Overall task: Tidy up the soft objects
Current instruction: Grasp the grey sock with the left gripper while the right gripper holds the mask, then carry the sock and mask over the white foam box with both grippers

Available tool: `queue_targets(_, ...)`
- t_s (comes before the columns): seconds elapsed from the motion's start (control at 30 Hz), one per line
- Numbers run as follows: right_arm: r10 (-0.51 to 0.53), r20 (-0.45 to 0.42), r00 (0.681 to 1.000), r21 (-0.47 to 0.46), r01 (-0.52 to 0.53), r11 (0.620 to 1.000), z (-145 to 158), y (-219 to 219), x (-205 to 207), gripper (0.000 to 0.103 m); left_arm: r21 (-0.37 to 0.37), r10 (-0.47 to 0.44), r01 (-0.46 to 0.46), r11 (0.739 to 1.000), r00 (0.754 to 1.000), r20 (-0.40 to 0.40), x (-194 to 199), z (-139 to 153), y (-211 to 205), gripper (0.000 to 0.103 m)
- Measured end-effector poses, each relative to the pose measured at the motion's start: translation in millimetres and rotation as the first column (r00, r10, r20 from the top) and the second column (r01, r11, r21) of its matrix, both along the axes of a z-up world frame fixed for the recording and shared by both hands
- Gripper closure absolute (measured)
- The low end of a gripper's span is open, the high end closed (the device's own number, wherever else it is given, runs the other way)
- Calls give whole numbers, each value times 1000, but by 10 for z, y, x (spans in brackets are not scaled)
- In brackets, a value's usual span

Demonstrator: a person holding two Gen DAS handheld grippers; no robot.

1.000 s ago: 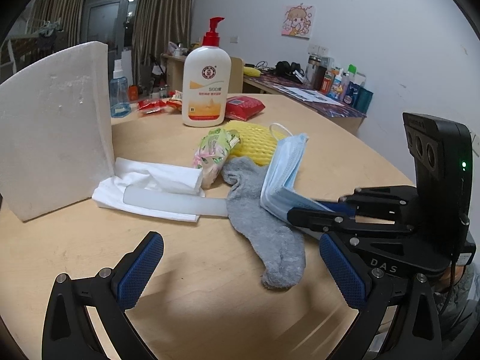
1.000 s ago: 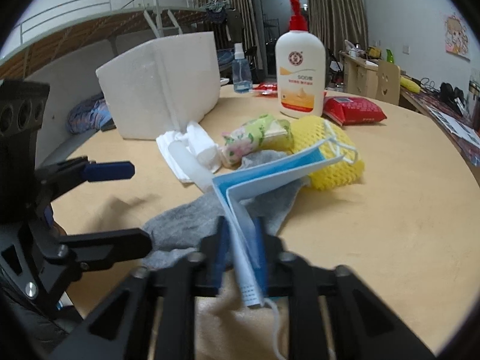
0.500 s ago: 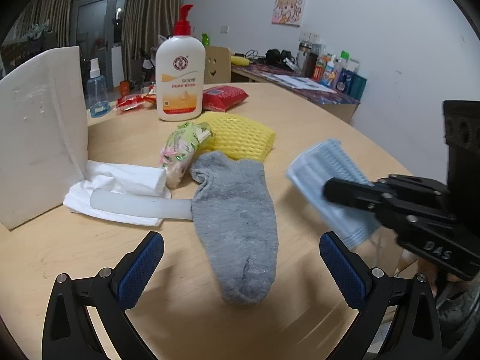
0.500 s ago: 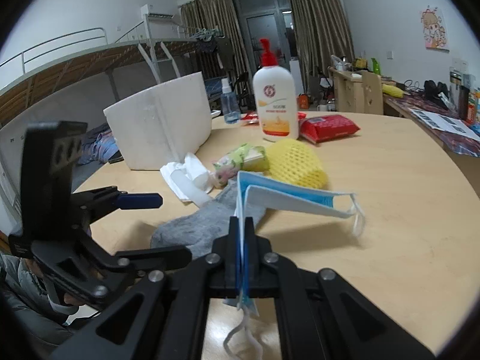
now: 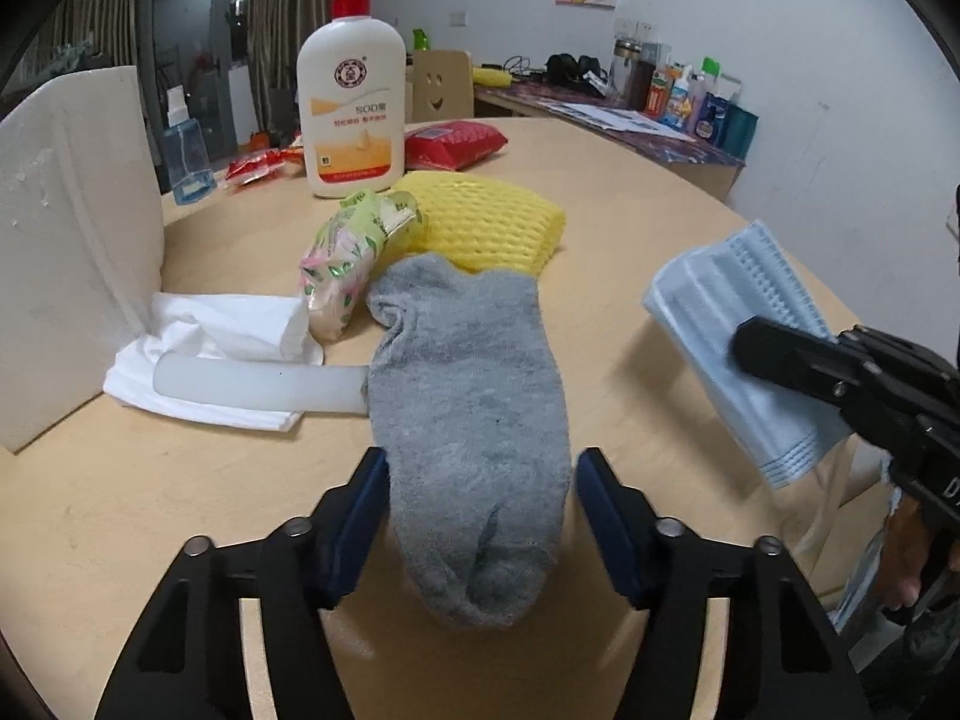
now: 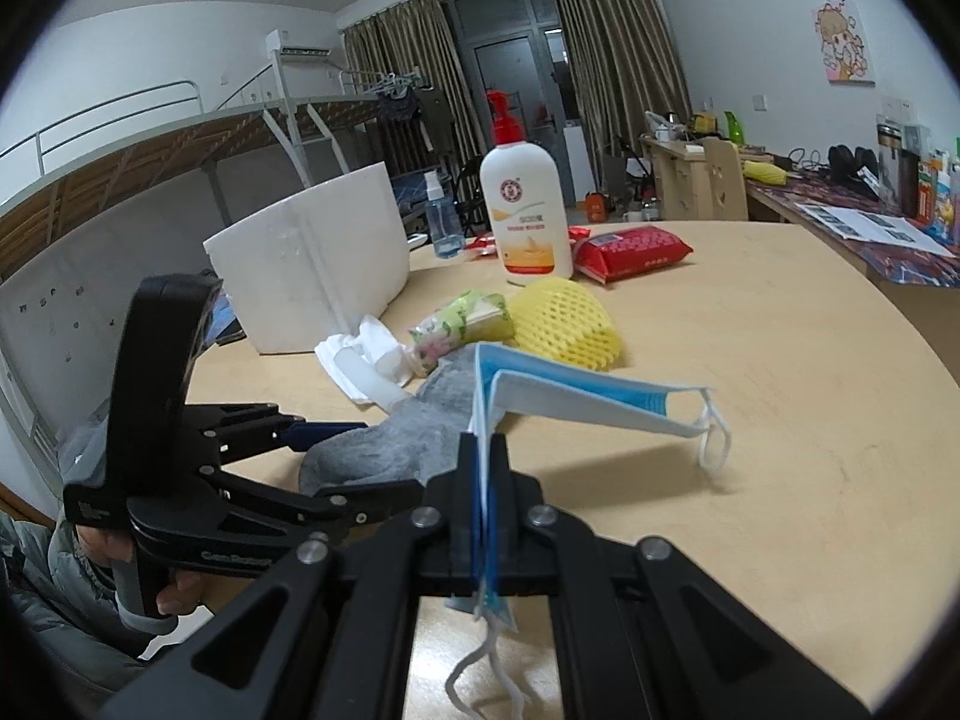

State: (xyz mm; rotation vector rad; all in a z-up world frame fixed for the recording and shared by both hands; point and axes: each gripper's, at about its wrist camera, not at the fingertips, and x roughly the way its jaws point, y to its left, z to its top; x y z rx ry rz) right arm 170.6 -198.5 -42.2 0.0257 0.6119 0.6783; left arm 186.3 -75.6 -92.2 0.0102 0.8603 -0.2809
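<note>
**Sock grab lined up, mask already in the air**

Roughly a third done, judging by the layout. Right gripper [image 6: 483,480] pinched flat on the folded blue face mask [image 6: 576,393], held clear above the wooden table [image 6: 780,360], ear loops dangling. Left gripper [image 5: 477,516] half open around the toe end of the grey sock [image 5: 468,420], blue pads [image 5: 354,516] just off either side, not squeezing yet. Sock lying flat, its cuff overlapping the yellow foam fruit net [image 5: 480,222].

Nothing sorted so far: white cloth [image 5: 210,330] with a translucent tube [image 5: 258,384] on it, floral tissue pack [image 5: 348,264] and fruit net all bunched by the styrofoam block [image 5: 66,240].

Hard to call: no obvious drop-off spot in either view. Tube's far end hidden under the sock. Lotion bottle [image 5: 351,96] label too small to read properly.
</note>
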Motion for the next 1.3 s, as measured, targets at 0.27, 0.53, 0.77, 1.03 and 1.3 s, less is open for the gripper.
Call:
queue_targets(0.27, -21, -2, 1000, 21, 21, 1000, 1, -47, -16, 99, 28, 5, -5, 1000, 1000, 13, -15, 5, -30, 90)
queue_targets(0.53, -36, -2, 999, 45, 36, 998, 31, -72, -45, 99, 28, -15, 13, 1000, 997, 71, -134, 138, -32, 90)
queue_targets(0.77, -33, 39, 999, 66, 31, 997, 162, -66, -165, 99, 16, -9, 7, 1000, 991, 134, -258, 320, -8, 90)
queue_targets(1.03, -35, 81, 996, 82, 28, 996, 314, -48, -292, 99, -6, -19, 21, 1000, 970, 241, -491, 594, 16, 90)
queue_targets(1.3, -27, 130, 991, 88, 16, 996, 449, -6, -442, 99, 0, -16, 17, 1000, 947, 322, -742, 856, 41, 90)
